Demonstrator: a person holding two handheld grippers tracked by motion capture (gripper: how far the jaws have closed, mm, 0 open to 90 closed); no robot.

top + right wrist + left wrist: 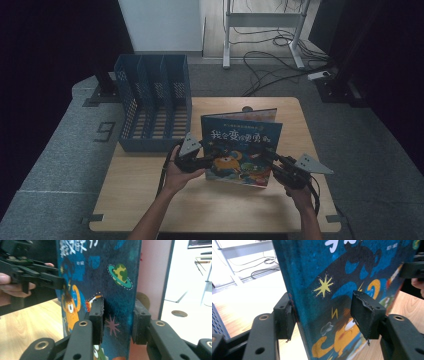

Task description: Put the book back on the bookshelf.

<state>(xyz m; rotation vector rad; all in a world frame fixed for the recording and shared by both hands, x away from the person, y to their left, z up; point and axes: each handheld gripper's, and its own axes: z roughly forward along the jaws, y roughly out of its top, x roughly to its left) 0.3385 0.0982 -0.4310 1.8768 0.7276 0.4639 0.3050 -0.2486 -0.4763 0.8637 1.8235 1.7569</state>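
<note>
A blue picture book (241, 150) with a cartoon cover stands upright and slightly opened on the wooden table (150, 200). My left gripper (212, 161) reaches in at its left edge. In the left gripper view the book (337, 277) has its spine edge between the open jaws of that gripper (324, 312); one pad sits by the spine, the other stands off the cover. My right gripper (270, 159) is at the right edge. In the right gripper view its jaws (118, 320) straddle the front cover (100, 270) with a gap, open.
A blue slotted file organizer (155, 107) stands at the table's back left, close behind the left hand. The right gripper (412, 268) shows beyond the book in the left gripper view, and the left gripper (37, 277) with its hand (10, 285) in the right gripper view. Cables lie on the floor (270, 65).
</note>
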